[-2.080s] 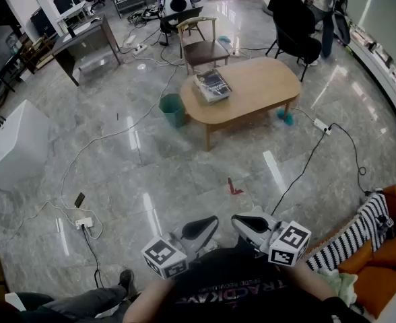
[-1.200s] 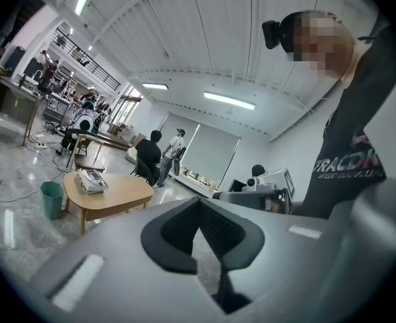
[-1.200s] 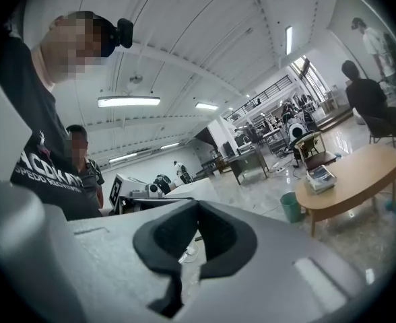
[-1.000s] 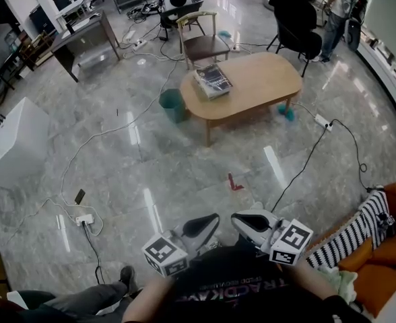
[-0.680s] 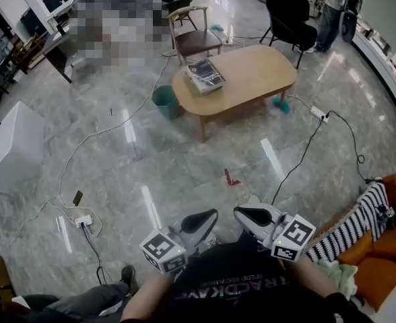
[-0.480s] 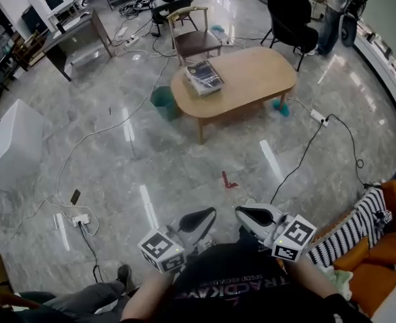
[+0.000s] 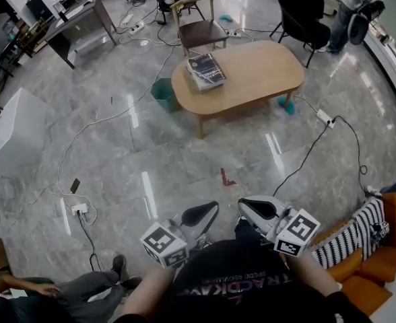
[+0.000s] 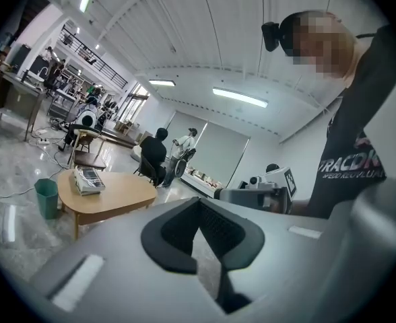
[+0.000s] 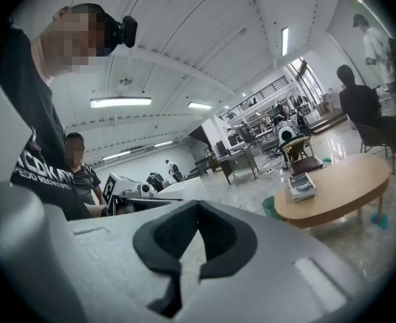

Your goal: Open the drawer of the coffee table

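Note:
The oval wooden coffee table [image 7: 252,79] stands across the shiny floor, far ahead of both grippers, with a stack of books [image 7: 206,70] on its left end. No drawer can be made out from here. My left gripper [image 7: 210,209] and right gripper [image 7: 246,207] are side by side close to my body, pointing toward the table, both shut and empty. The left gripper view shows its jaws [image 8: 201,227] together, with the table [image 8: 117,195] far off. From the right gripper [image 9: 198,237] the table [image 9: 343,194] is likewise distant.
A green bin [image 7: 163,94] stands at the table's left end, a wooden chair [image 7: 196,29] behind it. Cables and a power strip [image 7: 80,208] cross the floor. A white box [image 7: 13,130] sits left, an orange sofa [image 7: 366,281] right. A seated person's legs [image 7: 83,291] are lower left.
The table has slid lower and grown slightly in the head view as I walk toward it. Both grippers travelled forward with me and stayed shut.

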Available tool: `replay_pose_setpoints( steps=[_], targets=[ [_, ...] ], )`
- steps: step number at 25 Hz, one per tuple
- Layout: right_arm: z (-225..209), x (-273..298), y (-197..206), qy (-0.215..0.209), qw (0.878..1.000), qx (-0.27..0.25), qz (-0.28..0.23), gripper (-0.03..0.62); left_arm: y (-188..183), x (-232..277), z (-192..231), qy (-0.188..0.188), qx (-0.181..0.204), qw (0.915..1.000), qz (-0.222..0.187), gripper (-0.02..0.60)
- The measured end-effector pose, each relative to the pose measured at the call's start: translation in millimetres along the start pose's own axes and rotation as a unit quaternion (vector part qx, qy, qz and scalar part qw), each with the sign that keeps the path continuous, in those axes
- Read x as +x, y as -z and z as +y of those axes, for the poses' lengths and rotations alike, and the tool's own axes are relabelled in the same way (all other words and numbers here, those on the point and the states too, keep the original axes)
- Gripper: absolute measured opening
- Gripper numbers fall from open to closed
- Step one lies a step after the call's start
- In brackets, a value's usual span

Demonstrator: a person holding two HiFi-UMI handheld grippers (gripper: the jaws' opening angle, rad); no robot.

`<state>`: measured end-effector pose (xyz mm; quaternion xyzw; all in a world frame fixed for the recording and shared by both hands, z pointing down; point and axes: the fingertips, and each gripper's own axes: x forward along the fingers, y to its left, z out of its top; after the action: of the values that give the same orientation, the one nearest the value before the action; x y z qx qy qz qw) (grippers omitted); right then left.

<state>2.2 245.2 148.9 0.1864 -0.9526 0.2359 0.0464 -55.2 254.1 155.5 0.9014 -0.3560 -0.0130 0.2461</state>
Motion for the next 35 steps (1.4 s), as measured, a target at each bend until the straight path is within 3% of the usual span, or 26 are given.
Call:
replay_pose_setpoints(
  steps=[14, 21, 29, 35],
  targets=[
    [-102, -36, -35, -0.014, 1.000, 0.004, -0.002, 0.002, -13, 107, 16, -0.027, 0.001, 0.9996, 0.012, 0.005],
    [-147, -61, -50, -0.025, 1.000, 0.002, 0.004, 0.002, -24, 151, 21, -0.066, 0.019, 0.9976, 0.004, 0.005],
    [-177, -72, -60, -0.029, 1.000, 0.000, 0.001, 0.002, -29, 166, 22, -0.094, 0.025, 0.9952, 0.002, 0.005],
    [-183, -57, -61, -0.026, 1.000, 0.012, -0.006, 0.002, -31, 155, 46, -0.114, 0.024, 0.9932, 0.001, 0.005]
  ],
)
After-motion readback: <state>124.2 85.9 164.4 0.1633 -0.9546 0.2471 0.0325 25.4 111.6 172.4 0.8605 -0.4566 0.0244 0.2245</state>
